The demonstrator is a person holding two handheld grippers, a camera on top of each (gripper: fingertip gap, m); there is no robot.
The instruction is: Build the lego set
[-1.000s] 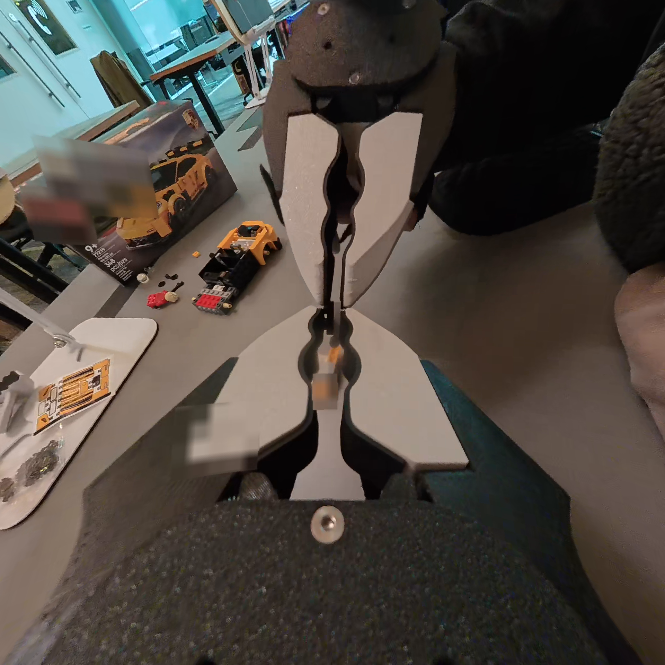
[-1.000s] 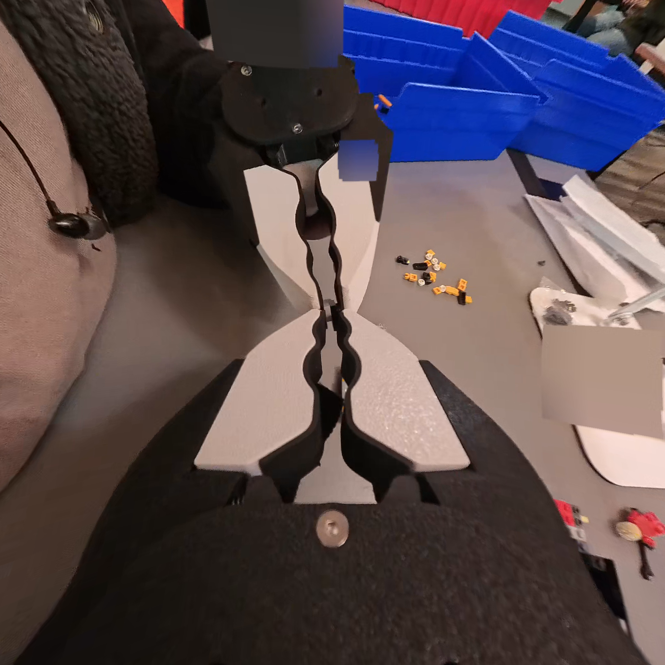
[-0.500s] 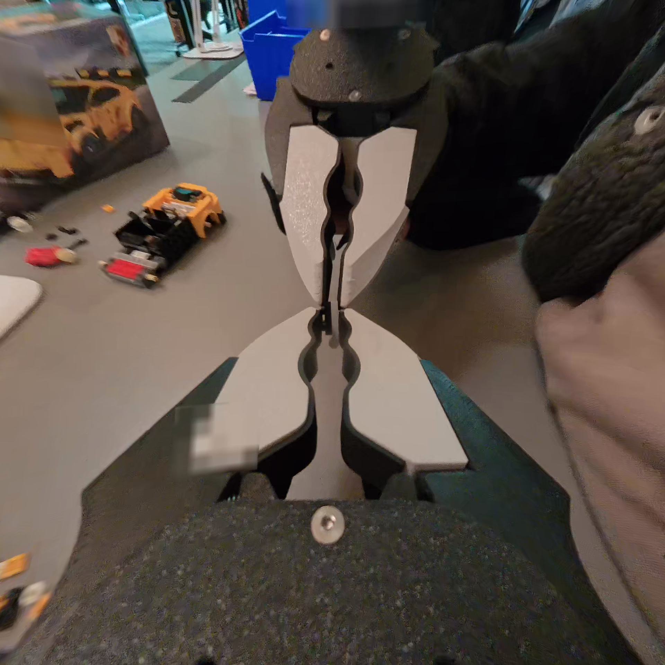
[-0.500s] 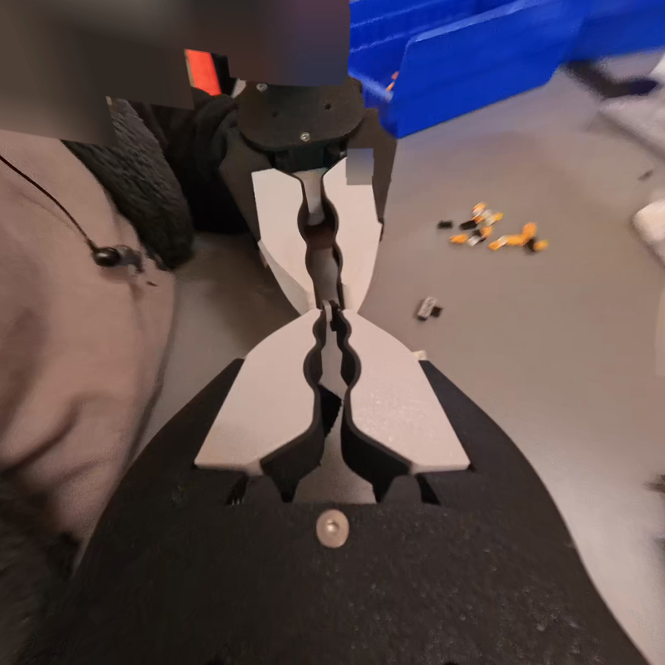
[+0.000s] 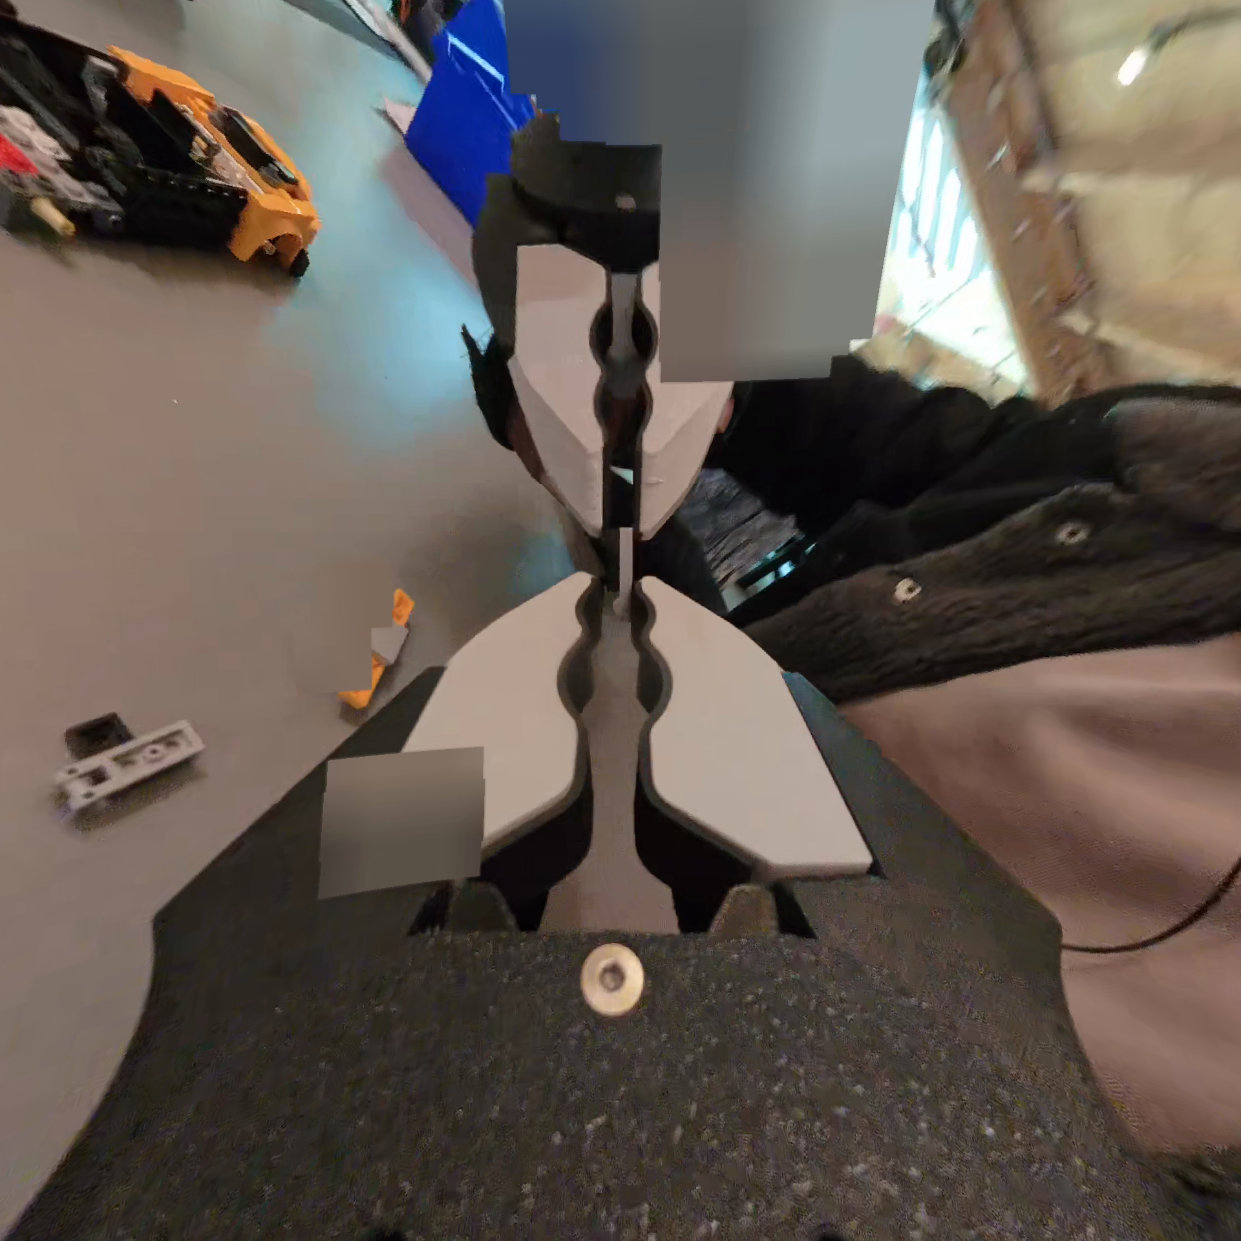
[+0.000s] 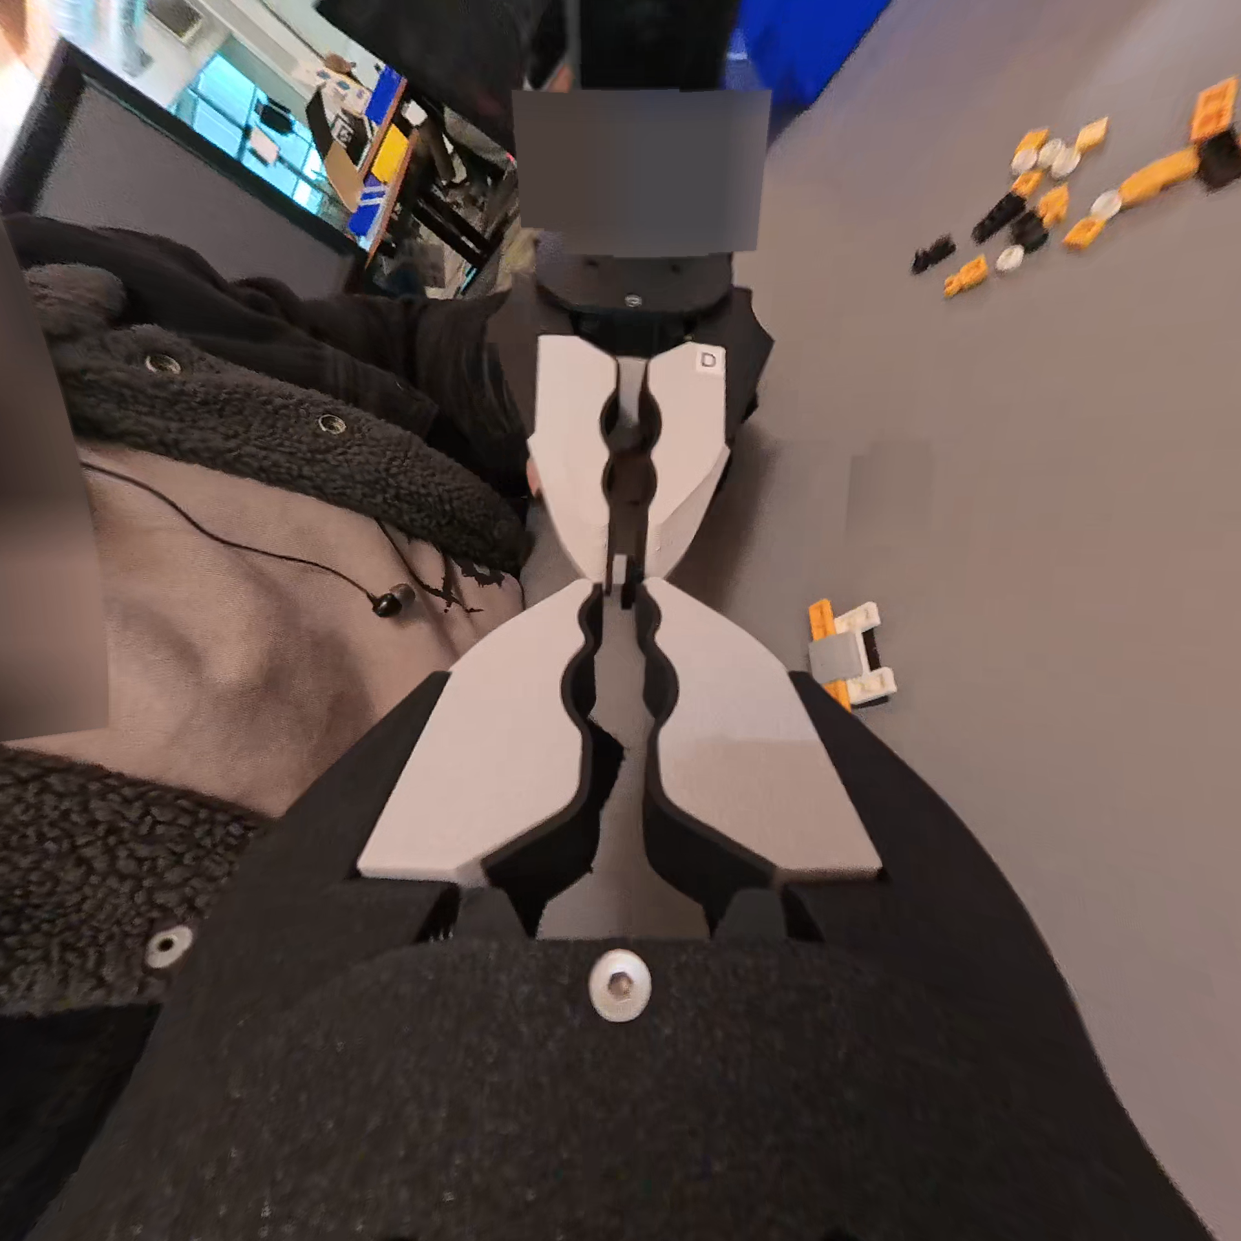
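The left gripper (image 5: pixel 619 585) and right gripper (image 6: pixel 619 591) meet tip to tip above the table (image 5: pixel 201 470), each nearly closed on a small grey piece (image 5: pixel 624 567). Press squarely, tips aligned. The half-built car (image 5: pixel 154 154) sits towards the far edge.

Looks like an office or shared workspace: a broad grey surface (image 6: pixel 1007 470) strewn with loose Lego pieces (image 6: pixel 1047 195), blue plastic bins (image 5: pixel 470 127) at its far edge, glass partitions (image 6: pixel 268 127) and further desks (image 6: pixel 376 154) behind.
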